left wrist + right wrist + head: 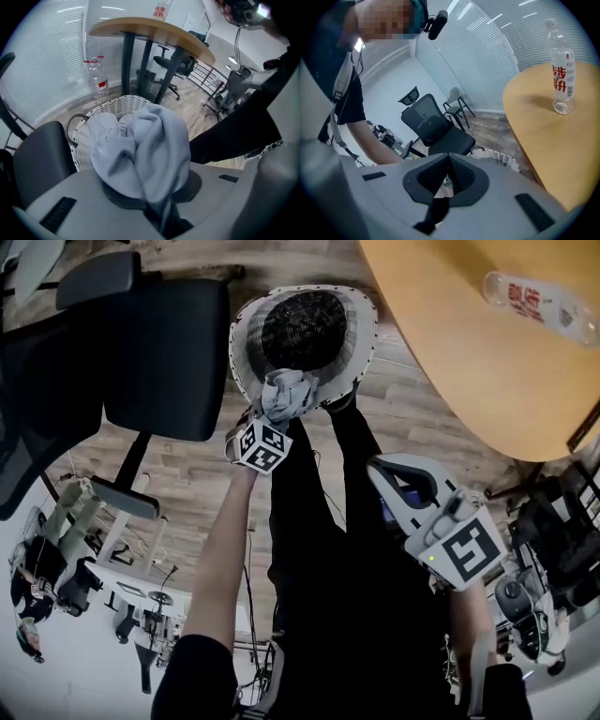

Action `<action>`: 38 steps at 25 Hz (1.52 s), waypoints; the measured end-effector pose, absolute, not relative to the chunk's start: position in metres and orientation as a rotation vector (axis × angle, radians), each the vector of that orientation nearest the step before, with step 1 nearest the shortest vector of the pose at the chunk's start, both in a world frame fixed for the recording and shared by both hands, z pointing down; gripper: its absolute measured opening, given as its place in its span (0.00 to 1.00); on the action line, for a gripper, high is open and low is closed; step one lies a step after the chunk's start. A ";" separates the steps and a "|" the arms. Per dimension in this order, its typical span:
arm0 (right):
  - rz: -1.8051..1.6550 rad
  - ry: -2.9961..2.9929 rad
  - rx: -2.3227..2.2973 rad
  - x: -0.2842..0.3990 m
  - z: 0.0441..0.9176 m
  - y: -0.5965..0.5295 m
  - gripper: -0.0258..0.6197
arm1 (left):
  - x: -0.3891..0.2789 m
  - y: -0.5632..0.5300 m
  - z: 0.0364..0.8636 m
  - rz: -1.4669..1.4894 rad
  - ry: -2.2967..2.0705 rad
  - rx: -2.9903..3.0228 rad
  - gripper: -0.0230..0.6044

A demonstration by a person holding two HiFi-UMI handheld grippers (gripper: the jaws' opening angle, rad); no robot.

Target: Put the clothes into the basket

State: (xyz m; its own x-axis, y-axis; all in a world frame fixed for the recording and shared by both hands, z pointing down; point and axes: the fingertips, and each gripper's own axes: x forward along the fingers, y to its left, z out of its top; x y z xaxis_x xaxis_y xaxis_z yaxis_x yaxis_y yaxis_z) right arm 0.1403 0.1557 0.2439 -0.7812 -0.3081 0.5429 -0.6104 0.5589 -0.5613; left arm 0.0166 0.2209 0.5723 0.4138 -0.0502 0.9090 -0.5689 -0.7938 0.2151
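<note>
A pale-blue garment is clamped by the left gripper over the rim of the wicker basket. The right gripper is closed and empty. The red print on the bottle is illegible.

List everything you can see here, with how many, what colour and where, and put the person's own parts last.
wicker basket: one, white rim, dark inside, on the wood floor beside the table
garment: one, pale blue-grey, bunched above the basket's near rim
table: one, tan wood, upper right of the head view
water bottles: two, clear with red labels; one on the table, one on the floor
office chair: one near, black, left of the basket; more farther back
left tool: one, grey, shut on the garment
right tool: one, grey, jaws together, empty
</note>
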 end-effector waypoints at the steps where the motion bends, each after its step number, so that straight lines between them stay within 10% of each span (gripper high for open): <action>1: 1.097 -2.406 0.751 0.141 0.250 0.154 0.06 | 0.019 0.222 0.582 1.387 -0.493 2.172 0.20; 38: 1.387 -2.181 0.708 0.132 0.427 0.145 0.06 | 0.035 0.241 0.869 1.887 0.138 1.839 0.22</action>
